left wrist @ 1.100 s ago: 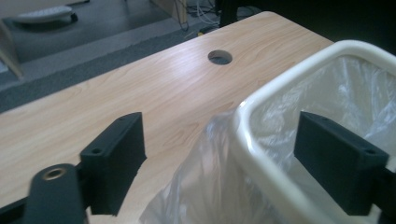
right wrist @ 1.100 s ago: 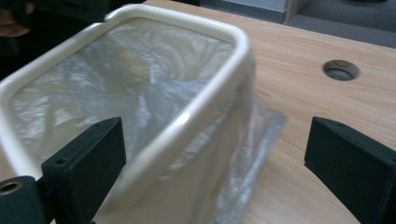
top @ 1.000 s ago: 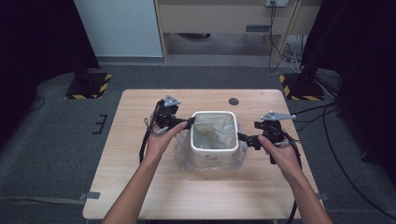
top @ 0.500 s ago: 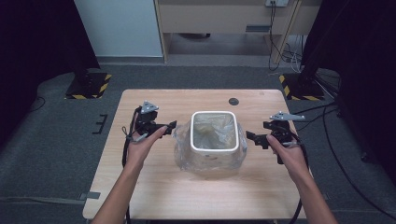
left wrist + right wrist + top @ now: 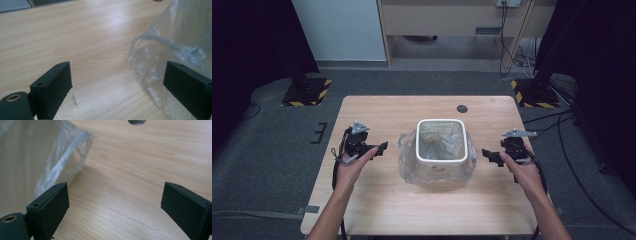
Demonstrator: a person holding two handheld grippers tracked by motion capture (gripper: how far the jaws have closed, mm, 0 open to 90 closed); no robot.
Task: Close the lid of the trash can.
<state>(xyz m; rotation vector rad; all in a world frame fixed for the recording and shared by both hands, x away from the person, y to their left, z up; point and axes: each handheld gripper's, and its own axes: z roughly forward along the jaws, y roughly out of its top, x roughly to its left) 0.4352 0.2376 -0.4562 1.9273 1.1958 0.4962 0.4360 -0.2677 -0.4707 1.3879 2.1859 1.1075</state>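
Bin: my small white bin [image 5: 441, 142] stands mid-table [image 5: 377, 107], its clear bag [image 5: 409, 155] folded over the rim.
Left tool [image 5: 377, 148]: jaws spread, empty, just left of the bag.
Right tool [image 5: 490, 156]: jaws spread, empty, slightly farther off.
Key relation: the bin sits between both tools; I judge the left nearer.
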